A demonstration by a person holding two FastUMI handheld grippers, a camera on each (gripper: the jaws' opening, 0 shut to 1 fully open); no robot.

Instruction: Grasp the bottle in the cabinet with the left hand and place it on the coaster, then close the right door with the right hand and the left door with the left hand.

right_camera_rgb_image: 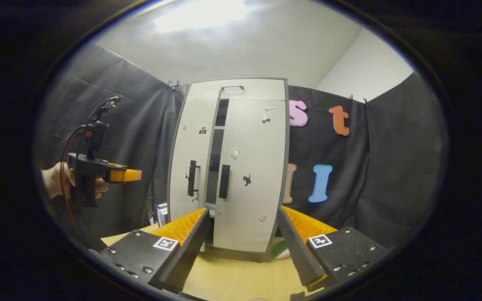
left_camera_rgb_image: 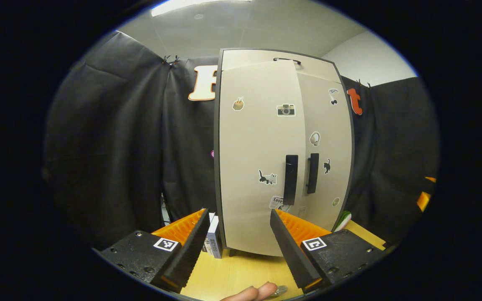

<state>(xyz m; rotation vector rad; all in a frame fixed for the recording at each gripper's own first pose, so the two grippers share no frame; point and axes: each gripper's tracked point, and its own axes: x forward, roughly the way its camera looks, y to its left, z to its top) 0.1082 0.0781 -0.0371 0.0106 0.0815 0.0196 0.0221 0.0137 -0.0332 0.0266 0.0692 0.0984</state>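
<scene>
- Grippers both gaping wide, pinching nothing: left gripper [left_camera_rgb_image: 239, 238], right gripper [right_camera_rgb_image: 241, 238].
- Facing beige two-door cabinet [right_camera_rgb_image: 245, 167] on yellow wooden table [left_camera_rgb_image: 241, 271]; left door [right_camera_rgb_image: 193, 163] standing ajar, right door [right_camera_rgb_image: 251, 167] shut.
- Bottle, coaster: cannot tell where.

left hand-held gripper [left_camera_rgb_image: 240, 238]: fingers spread wide, nothing between them, held level by a hand [right_camera_rgb_image: 57, 180] | right hand-held gripper [right_camera_rgb_image: 241, 238]: fingers spread wide, nothing between them | fingertip [left_camera_rgb_image: 252, 292] at lower edge

Each hand-held gripper [left_camera_rgb_image: 239, 234] has ribbed fingers, screwed black mounts and square coded tags.
</scene>
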